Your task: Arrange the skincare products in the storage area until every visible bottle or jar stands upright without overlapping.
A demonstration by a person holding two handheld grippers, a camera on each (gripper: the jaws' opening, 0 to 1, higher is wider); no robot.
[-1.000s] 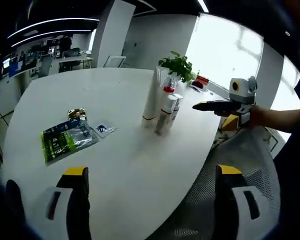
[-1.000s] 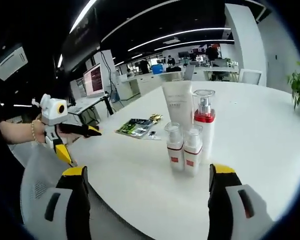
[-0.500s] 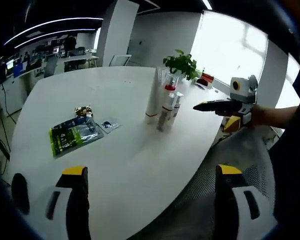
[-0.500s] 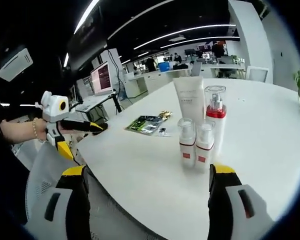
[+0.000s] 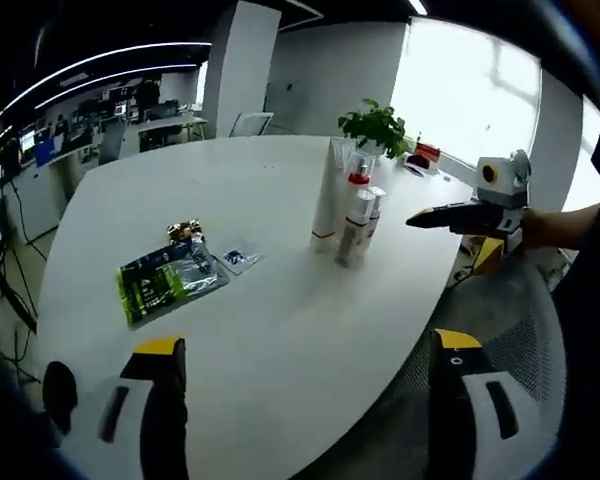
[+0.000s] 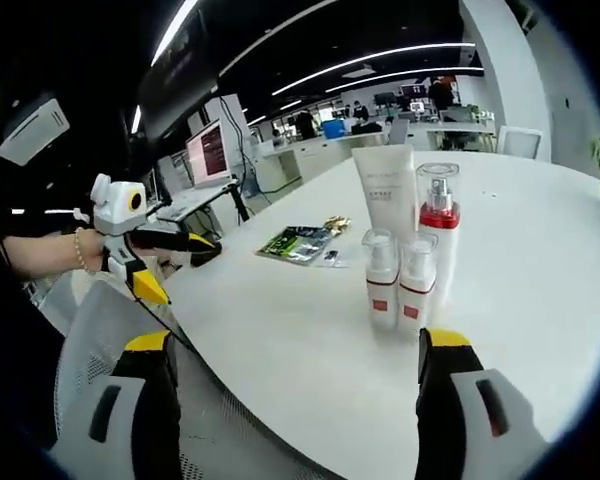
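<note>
**Grippers held off the table edge, four skincare containers upright**

Left gripper view: left gripper (image 5: pixel 300 400) jaws spread wide with nothing between them, hovering over the near edge of the white table (image 5: pixel 260 320) and a mesh chair back (image 5: pixel 500 320). The skincare products stand in a tight cluster right of centre: a white tube (image 5: pixel 326 196) upright on its cap, a red-collared pump bottle (image 5: pixel 358 180) beside it, and two small white bottles (image 5: pixel 358 228) nearest the camera. A green sachet (image 5: pixel 165 283) and smaller packets (image 5: pixel 238 259) lie flat to the left, well apart from the cluster. A potted plant (image 5: pixel 378 124) stands at the far side. The right gripper (image 5: pixel 450 214) enters from the right, its jaws pressed together, near the bottles but not touching.

Right gripper view: right gripper (image 6: pixel 300 400) jaws spread, empty, above the chair back (image 6: pixel 110 330). The tube (image 6: pixel 385 190), pump bottle (image 6: pixel 437 230) and the two small bottles (image 6: pixel 400 285) stand upright, close together. The sachet (image 6: pixel 298 243) lies beyond them to the left. The left gripper (image 6: pixel 185 241) is at the left, beside the table edge; whether its jaws are apart cannot be told here.
</note>
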